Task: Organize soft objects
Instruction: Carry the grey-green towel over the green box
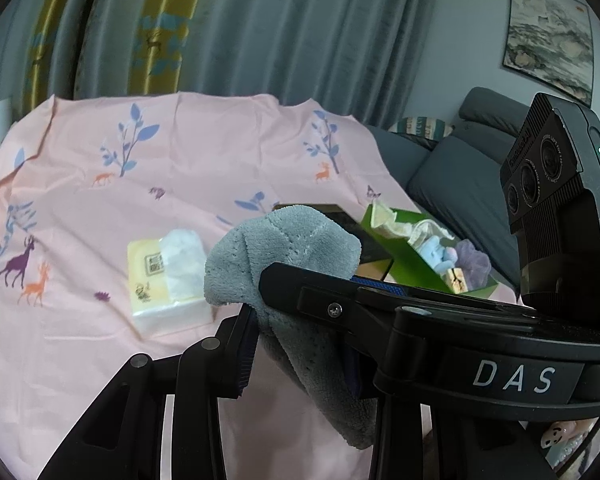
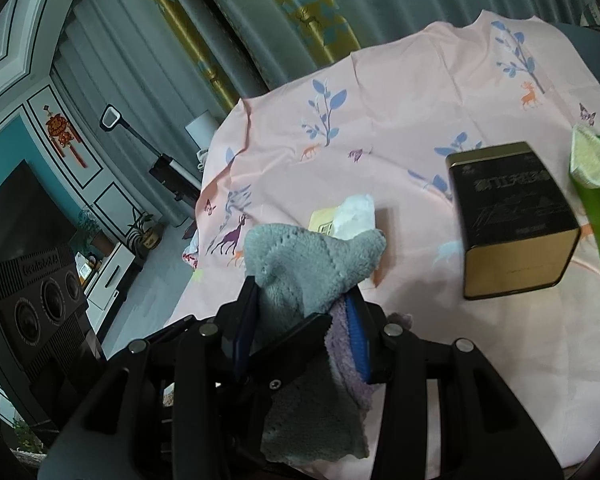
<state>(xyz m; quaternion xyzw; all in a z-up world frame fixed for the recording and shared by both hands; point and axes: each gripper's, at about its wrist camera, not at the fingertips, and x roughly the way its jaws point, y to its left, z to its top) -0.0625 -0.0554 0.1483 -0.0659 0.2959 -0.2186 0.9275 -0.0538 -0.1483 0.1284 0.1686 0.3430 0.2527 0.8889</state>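
Covering the surface, a pink cloth point(image 1: 188, 152) fills mid-frame. At right of the left view a green box point(image 1: 420, 256) holds soft toys; a black tin point(image 2: 512, 224) stands beside it. Both the left hand-held gripper point(image 1: 300, 320) and the right hand-held gripper point(image 2: 300, 320) clamp the grey towel point(image 1: 284, 248) at lower centre, above the tissue pack point(image 1: 164, 276).

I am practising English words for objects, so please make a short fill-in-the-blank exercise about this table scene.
1. Both the left gripper and the right gripper are pinching one ____ cloth.
2. The tablecloth is ____ with deer and plants.
3. The soft toys lie in a ____ box.
4. The black and gold tin is ____.

Missing words: grey; pink; green; closed
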